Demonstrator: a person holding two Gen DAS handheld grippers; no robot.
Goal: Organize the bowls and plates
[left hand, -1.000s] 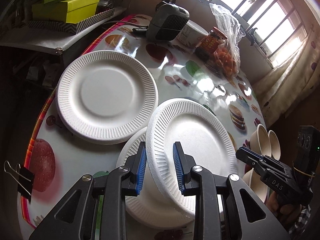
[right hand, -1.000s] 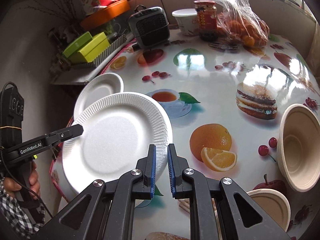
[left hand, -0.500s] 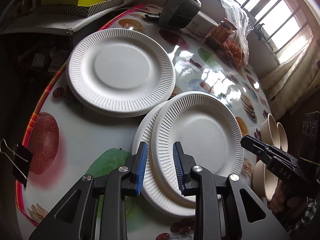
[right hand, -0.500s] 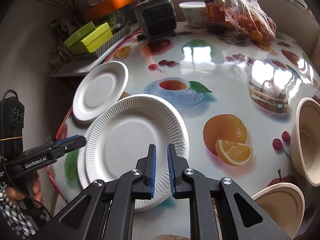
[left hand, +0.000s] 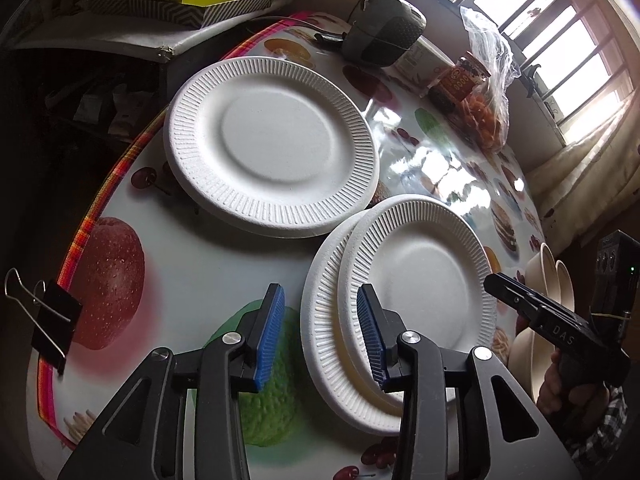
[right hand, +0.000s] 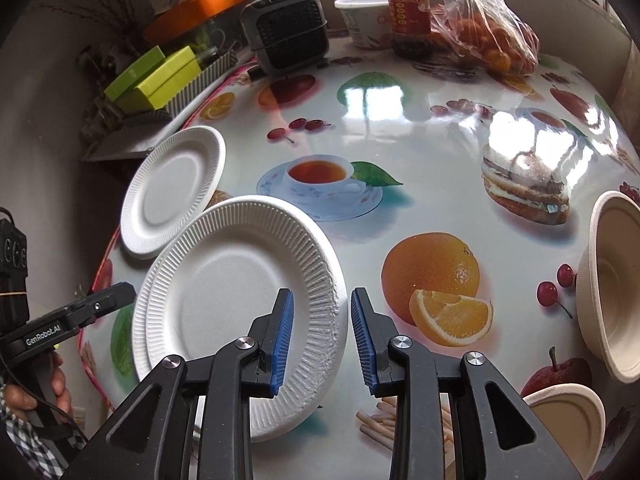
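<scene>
Two white paper plates lie stacked, the upper plate (left hand: 416, 280) on a lower plate (left hand: 320, 320); the stack also shows in the right wrist view (right hand: 240, 280). A third white plate (left hand: 272, 148) lies apart near the table's far left edge (right hand: 172, 192). My left gripper (left hand: 320, 332) is open, its jaws astride the stack's near left rim. My right gripper (right hand: 322, 336) is open, its jaws astride the stack's right rim. Beige bowls (right hand: 612, 292) sit at the right, one more (right hand: 568, 420) near the front.
The round table (right hand: 400, 128) has a glossy fruit-print cover. At its far side stand a small grey fan heater (right hand: 288, 28), a white tub (right hand: 364, 16), a jar (right hand: 408, 12) and a bag of oranges (right hand: 480, 36). Green boxes (right hand: 156, 76) sit on a shelf; a binder clip (left hand: 48, 320) grips the edge.
The upper plate came down from a tilted hold onto the lower plate. Both grippers opened and let go of it; the right gripper was shut before.
</scene>
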